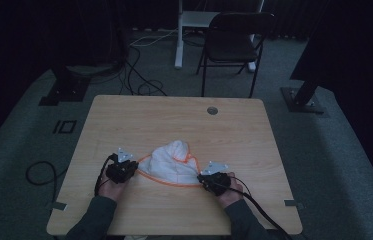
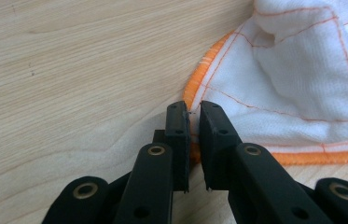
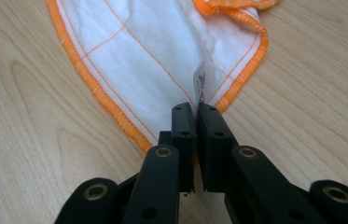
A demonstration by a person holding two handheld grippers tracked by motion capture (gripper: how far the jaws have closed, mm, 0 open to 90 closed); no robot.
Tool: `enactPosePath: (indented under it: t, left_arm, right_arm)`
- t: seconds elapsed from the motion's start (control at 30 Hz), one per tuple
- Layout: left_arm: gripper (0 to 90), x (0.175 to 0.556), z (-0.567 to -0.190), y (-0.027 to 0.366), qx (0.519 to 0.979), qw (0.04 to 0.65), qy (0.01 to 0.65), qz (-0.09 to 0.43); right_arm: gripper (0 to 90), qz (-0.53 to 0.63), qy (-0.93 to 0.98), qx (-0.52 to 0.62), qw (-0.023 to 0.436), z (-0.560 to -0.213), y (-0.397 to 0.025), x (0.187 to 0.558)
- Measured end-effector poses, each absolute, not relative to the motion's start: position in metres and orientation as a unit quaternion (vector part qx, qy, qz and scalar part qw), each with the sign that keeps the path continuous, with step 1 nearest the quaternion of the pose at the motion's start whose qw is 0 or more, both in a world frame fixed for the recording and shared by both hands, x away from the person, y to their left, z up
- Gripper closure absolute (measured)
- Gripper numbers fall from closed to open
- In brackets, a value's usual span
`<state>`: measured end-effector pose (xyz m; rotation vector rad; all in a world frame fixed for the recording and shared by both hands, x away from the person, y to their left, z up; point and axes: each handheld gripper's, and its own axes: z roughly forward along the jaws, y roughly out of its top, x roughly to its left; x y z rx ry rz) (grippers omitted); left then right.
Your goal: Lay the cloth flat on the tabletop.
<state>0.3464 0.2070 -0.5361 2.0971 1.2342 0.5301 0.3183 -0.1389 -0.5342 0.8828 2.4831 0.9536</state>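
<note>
A white cloth with orange hem lies bunched on the near half of the wooden table. My left gripper is at its left corner; in the left gripper view the cloth has its orange edge pinched between the jaws of that gripper. My right gripper is at the cloth's right corner; in the right gripper view the gripper is shut on the cloth right beside a small white label.
A round grommet hole sits near the table's far edge. Beyond the table stand a dark folding chair and a white stand. Cables trail on the floor.
</note>
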Motion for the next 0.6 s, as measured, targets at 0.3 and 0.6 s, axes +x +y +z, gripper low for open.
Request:
enactPosePath:
  t: [0.3,0.6]
  left_arm:
    - [79.4,0.34,-0.536,0.212,0.794,0.322,0.478,0.195]
    - [73.8,0.341,-0.531,0.205,0.793,0.329,0.471,0.203]
  right_arm:
    - [74.8,0.349,0.868,0.313,0.166,-0.531,-0.141,0.316]
    - [72.3,0.373,0.851,0.321,0.183,-0.519,-0.135,0.326]
